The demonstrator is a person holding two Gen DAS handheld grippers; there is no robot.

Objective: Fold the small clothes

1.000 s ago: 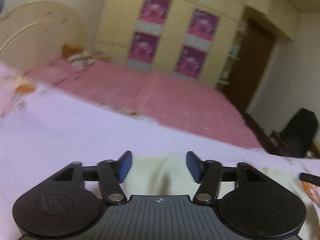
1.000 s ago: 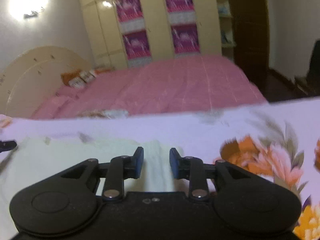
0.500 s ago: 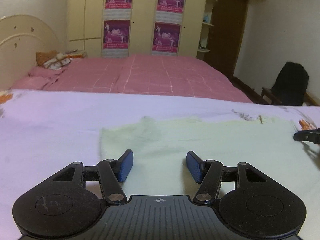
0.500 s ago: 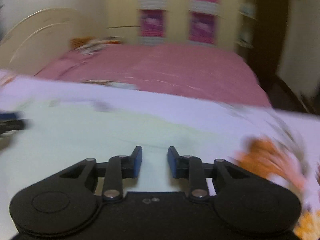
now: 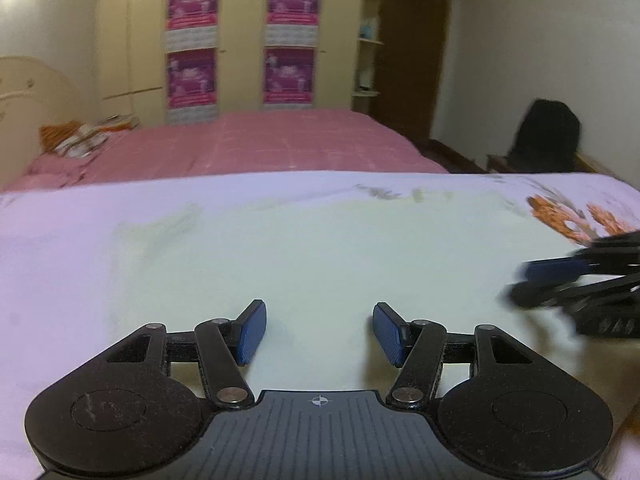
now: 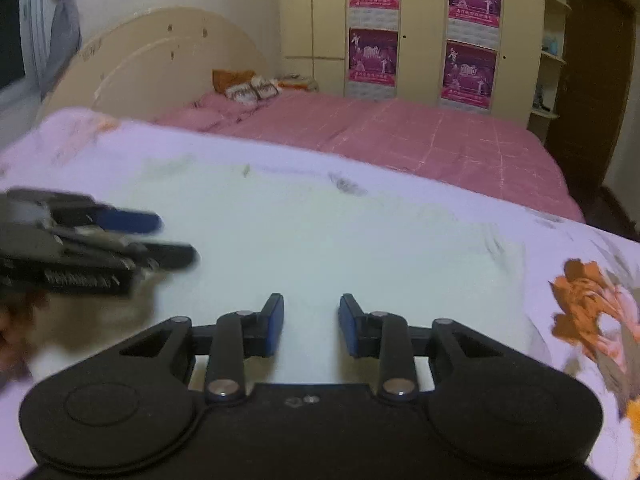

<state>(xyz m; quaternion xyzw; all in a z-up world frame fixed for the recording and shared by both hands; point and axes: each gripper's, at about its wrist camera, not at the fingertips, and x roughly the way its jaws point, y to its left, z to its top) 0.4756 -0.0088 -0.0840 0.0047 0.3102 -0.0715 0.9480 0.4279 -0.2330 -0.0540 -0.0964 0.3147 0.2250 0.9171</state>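
A pale green small garment (image 5: 320, 248) lies flat on a lilac floral sheet (image 5: 60, 232); it also shows in the right wrist view (image 6: 340, 232). My left gripper (image 5: 319, 332) is open and empty, its blue pads just above the garment's near part. My right gripper (image 6: 311, 322) is open and empty over the garment's near edge. The right gripper shows blurred at the right edge of the left wrist view (image 5: 576, 280). The left gripper shows blurred at the left of the right wrist view (image 6: 120, 236).
A pink bed (image 6: 400, 132) with a cream headboard (image 6: 160, 60) lies beyond the sheet. Cream wardrobes with purple posters (image 5: 240, 40) line the back wall. A dark chair (image 5: 546, 136) stands at the right. Orange flowers (image 6: 588, 304) are printed on the sheet's right side.
Both grippers have swung toward each other over the garment, and each now sees the other closer. The right gripper's jaws have opened a little wider. The garment lies spread flat.
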